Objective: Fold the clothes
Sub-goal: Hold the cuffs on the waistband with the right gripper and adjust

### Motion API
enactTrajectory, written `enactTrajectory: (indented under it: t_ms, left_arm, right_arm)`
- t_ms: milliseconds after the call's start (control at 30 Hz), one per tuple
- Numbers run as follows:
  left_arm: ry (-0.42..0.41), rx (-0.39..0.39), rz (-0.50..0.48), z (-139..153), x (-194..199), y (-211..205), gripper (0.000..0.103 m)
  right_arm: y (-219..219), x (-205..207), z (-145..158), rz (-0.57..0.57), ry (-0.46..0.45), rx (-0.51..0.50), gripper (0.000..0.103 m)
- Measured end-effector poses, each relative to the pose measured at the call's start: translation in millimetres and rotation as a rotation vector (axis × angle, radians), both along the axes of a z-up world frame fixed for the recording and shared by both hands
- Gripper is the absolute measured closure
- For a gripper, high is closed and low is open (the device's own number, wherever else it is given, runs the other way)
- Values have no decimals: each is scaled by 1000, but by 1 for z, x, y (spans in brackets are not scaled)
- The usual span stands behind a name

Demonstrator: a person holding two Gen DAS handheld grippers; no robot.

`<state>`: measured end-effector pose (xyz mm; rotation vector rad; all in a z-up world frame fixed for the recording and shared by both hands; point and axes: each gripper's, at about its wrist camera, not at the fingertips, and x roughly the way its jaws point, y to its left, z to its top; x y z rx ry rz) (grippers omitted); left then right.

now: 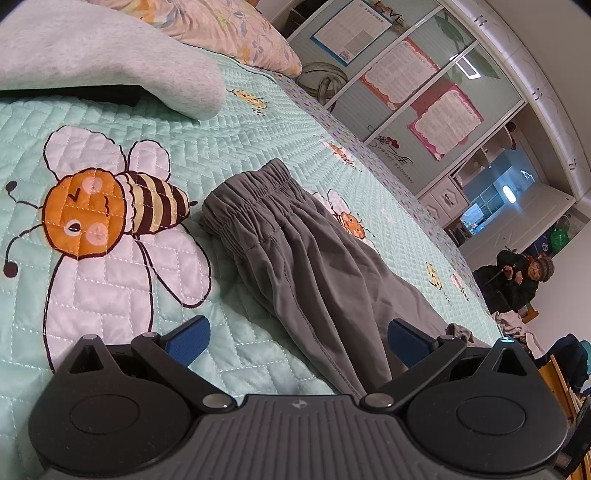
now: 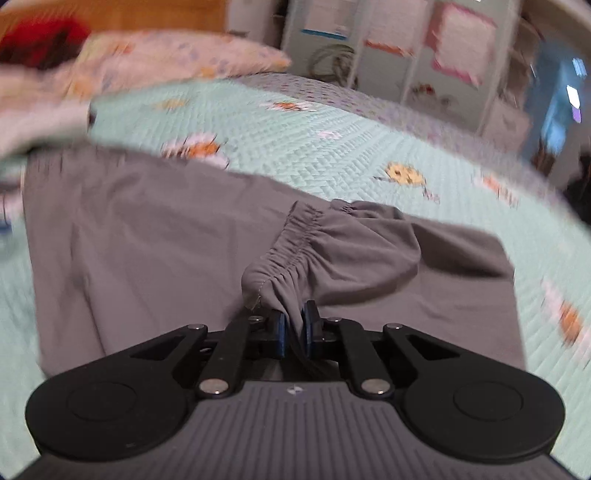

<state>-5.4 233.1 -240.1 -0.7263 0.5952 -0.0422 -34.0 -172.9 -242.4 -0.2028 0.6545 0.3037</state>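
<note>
Grey trousers (image 1: 306,258) lie on the mint bee-print quilt (image 1: 110,295), elastic waistband (image 1: 251,192) at the far end. My left gripper (image 1: 295,341) is open, its blue pads (image 1: 188,339) wide apart, low over the trousers' near part. In the blurred right wrist view my right gripper (image 2: 294,326) is shut on a gathered elastic cuff (image 2: 295,254) of the grey trousers (image 2: 147,240) and holds it lifted above the flat-lying fabric.
A pale grey garment (image 1: 110,55) lies over a dark object at the far left. A floral pillow (image 1: 229,29) sits at the bed's head. A wardrobe (image 1: 424,85) stands beyond. A seated person (image 1: 517,277) is by the bed's far side.
</note>
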Motion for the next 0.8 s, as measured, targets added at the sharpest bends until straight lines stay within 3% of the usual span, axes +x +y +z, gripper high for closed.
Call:
enactTrajectory:
  t_ms: [100,267,367,500,533,600,633,667,800]
  left_arm:
    - [0,-4,1,0,1,1,1]
    - [-2,-9,1,-1,1,3,1]
    - [-3,-11,-1,-1,1,3,1]
    - [-3,-12,-1,-1,2,4,1]
    - [-3,-11,0,-1,2,4,1]
    - [-2,-9,2,-1,3,4,1]
    - [-2,-10,2,-1,3,4,1]
    - [-2,-11,2,-1,3,4,1]
    - [-3,-13,2,-2,3,4,1]
  right_arm:
    - [-9,3,11,-23,2,90,93]
    - [17,-19,28,91,-70,83,93]
    - [32,-23,12,129,-43,39,92]
    - [36,-24,-14,99,9,-14,91]
    - [35,-26,-15,90,-1,-18,85]
    - [34,-29,-14,77,-19,-36,60]
    - [34,-30,-12,72,-25,-56,37]
    - [34,-31,-11,67,-32,-76,26]
    - [26,-42,8,111,-87,-13,25]
